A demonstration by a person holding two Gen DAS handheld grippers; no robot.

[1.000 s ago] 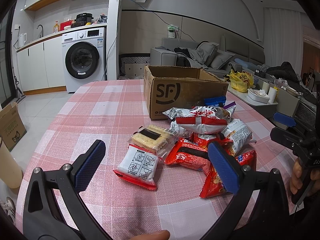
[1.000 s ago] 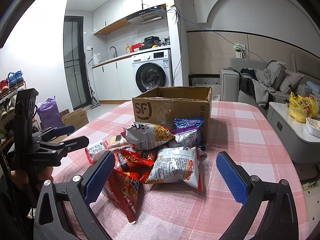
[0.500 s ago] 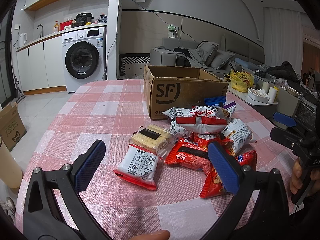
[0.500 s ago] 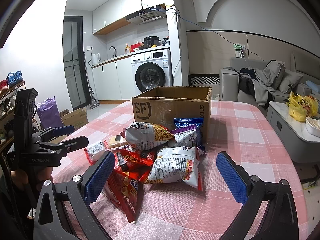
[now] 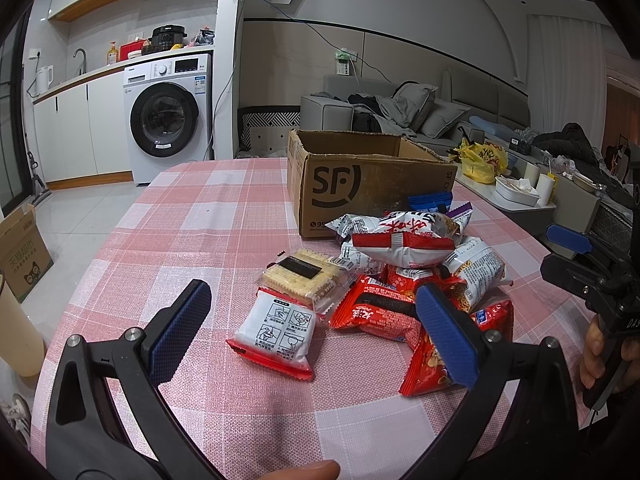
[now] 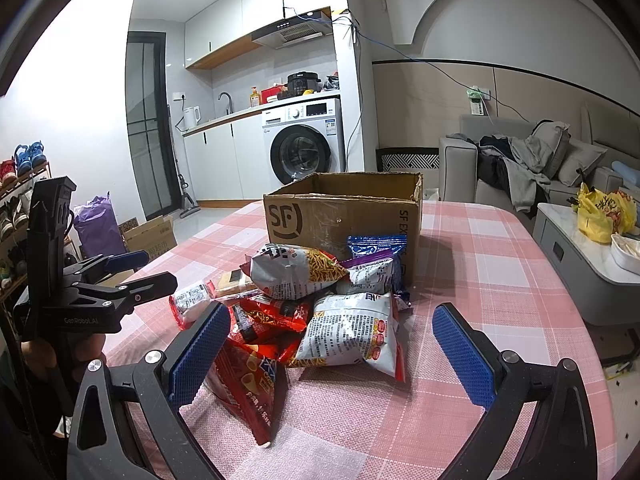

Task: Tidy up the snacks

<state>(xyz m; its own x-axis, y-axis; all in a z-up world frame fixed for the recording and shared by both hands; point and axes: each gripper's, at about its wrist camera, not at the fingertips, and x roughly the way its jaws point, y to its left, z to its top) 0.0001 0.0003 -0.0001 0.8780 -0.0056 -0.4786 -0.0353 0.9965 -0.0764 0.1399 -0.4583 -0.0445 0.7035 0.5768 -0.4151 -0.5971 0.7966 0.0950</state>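
A pile of snack packets lies on the pink checked tablecloth (image 5: 192,232) in front of an open brown cardboard box (image 5: 360,184), which also shows in the right wrist view (image 6: 344,216). Nearest my left gripper (image 5: 312,324) are a white-and-red packet (image 5: 276,332) and a clear cracker pack (image 5: 304,276). Red packets (image 5: 380,308) lie beside them. My left gripper is open and empty, just short of the pile. My right gripper (image 6: 332,344) is open and empty, facing a white chip bag (image 6: 352,332) and a red packet (image 6: 248,380).
The table's edges fall off to the left and right. A washing machine (image 5: 168,116) and kitchen counter stand behind. A sofa (image 6: 528,168) and a low side table with a yellow bag (image 6: 604,216) are to the right. Cardboard boxes sit on the floor (image 5: 20,252).
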